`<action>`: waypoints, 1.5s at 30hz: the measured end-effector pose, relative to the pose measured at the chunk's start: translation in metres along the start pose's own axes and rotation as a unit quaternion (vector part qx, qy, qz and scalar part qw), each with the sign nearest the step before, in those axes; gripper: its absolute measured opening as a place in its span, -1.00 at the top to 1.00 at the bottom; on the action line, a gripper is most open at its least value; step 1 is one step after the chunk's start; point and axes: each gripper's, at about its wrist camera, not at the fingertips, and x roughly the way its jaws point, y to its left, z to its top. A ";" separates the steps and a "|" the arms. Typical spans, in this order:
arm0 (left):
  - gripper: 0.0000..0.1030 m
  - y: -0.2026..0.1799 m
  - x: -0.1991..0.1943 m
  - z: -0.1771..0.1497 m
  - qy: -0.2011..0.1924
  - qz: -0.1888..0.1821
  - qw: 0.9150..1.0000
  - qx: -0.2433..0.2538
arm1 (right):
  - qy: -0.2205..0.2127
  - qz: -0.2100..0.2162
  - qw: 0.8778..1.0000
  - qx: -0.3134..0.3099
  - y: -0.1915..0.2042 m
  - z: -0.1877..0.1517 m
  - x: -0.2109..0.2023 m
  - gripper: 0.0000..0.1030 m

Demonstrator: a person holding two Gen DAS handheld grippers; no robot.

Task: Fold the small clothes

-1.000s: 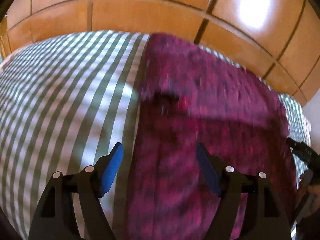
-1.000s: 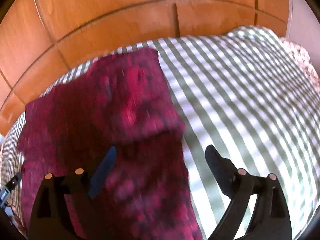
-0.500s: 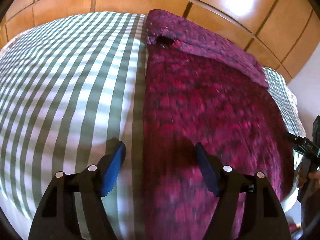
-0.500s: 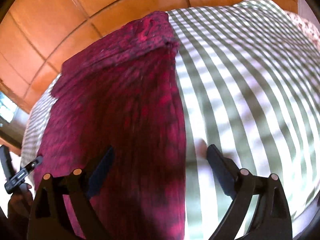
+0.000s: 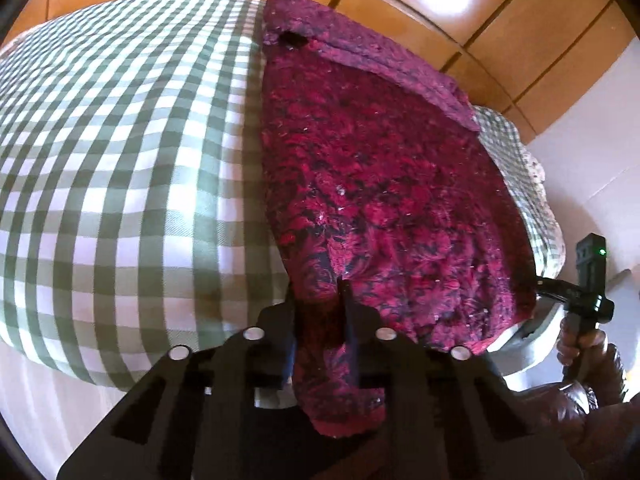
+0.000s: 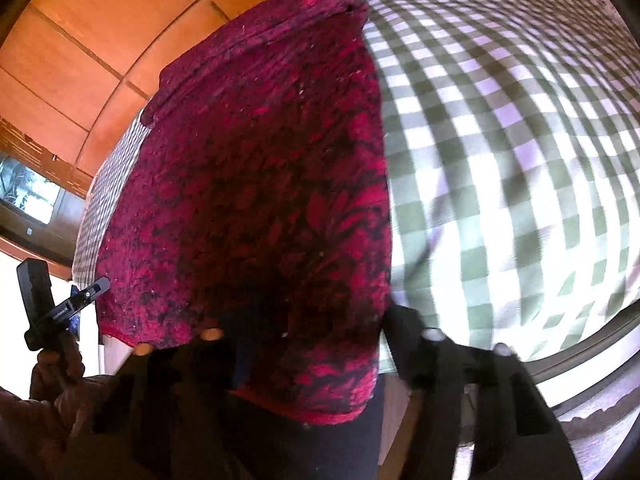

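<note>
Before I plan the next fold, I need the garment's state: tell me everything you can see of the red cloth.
The red cloth is a fuzzy, fleece-like piece, crimson mottled with dark leaf-like markings. It lies spread on the green checked sheet, its far end folded over into a band. Its near edge hangs over the bed's front edge. The left tool is shut on the near left corner. The right tool straddles the near right corner, its jaws apart.

Garment (image 5: 392,200): crimson cloth with dark mottling, fuzzy, matt, lint-flecked. Bed cover (image 5: 120,168), left of frame: smooth woven cloth, green-and-white check, matt. Wall panels (image 5: 460,4), upper frame: glossy wood, reflecting light. Left tongs (image 5: 320,344): matt black plastic, shiny metal rivets.
</note>
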 end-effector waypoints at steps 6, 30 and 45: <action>0.71 0.012 -0.024 0.019 -0.030 -0.091 0.994 -0.055 | -0.053 0.105 0.993 0.015 0.012 0.017 -0.030 0.56; 0.99 0.066 0.048 0.176 -0.078 -0.071 0.978 -0.180 | -0.100 0.098 0.978 0.157 -0.022 0.170 0.029 0.54; -0.62 0.059 -0.008 0.113 -0.119 -0.085 0.987 -0.068 | -0.131 0.172 0.953 0.211 -0.035 0.180 0.018 -0.49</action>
